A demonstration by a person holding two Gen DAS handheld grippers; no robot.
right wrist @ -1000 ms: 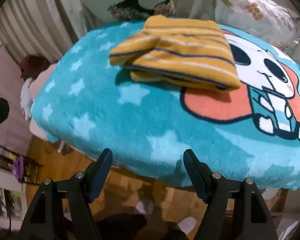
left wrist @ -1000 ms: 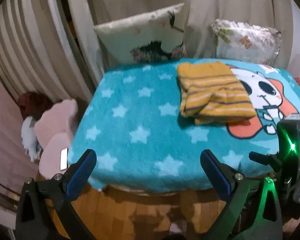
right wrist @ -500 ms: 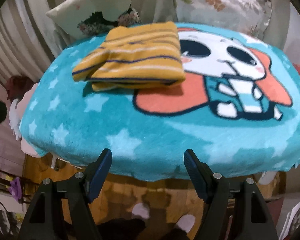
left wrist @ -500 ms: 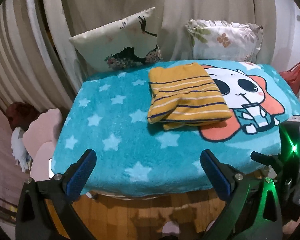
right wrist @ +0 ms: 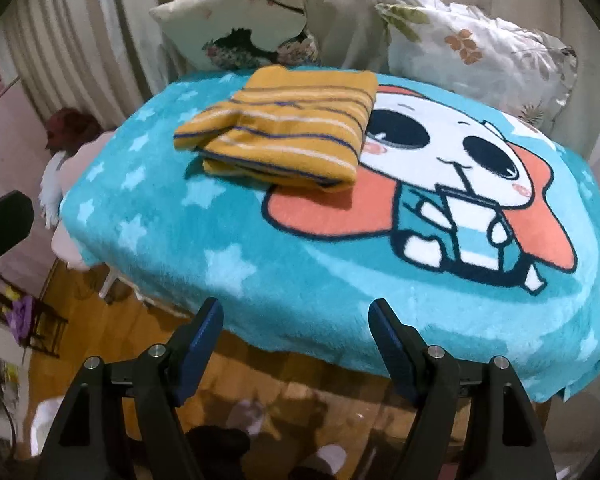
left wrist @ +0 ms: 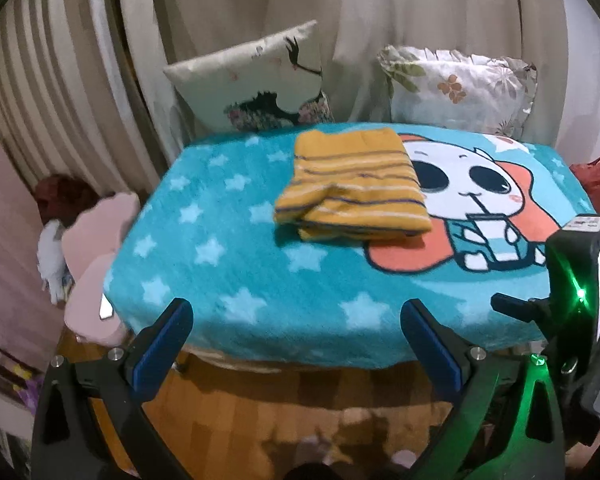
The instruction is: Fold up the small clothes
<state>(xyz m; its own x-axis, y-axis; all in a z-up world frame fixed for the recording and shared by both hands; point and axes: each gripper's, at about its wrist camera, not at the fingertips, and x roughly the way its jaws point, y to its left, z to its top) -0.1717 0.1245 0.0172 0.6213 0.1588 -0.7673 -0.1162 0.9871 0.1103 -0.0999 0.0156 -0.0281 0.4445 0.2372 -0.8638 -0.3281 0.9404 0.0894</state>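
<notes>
A folded mustard-yellow striped garment [left wrist: 352, 188] lies on the teal star blanket [left wrist: 228, 248], towards the back. It also shows in the right wrist view [right wrist: 288, 128], partly over the cartoon print [right wrist: 440, 168]. My left gripper [left wrist: 296, 332] is open and empty, held off the table's front edge, well short of the garment. My right gripper [right wrist: 296, 336] is open and empty, also in front of the blanket's front edge [right wrist: 340, 344].
Two cushions [left wrist: 256, 80] [left wrist: 456, 84] stand against the curtain behind the table. A pink stool [left wrist: 96, 240] and soft toys are at the left. Wooden floor [left wrist: 300, 408] lies below the front edge. A red bag [left wrist: 596, 176] sits far right.
Both grippers have drawn back and shifted, so the whole table and the folded garment show farther away. The garment has stayed still. Both grippers have stayed open.
</notes>
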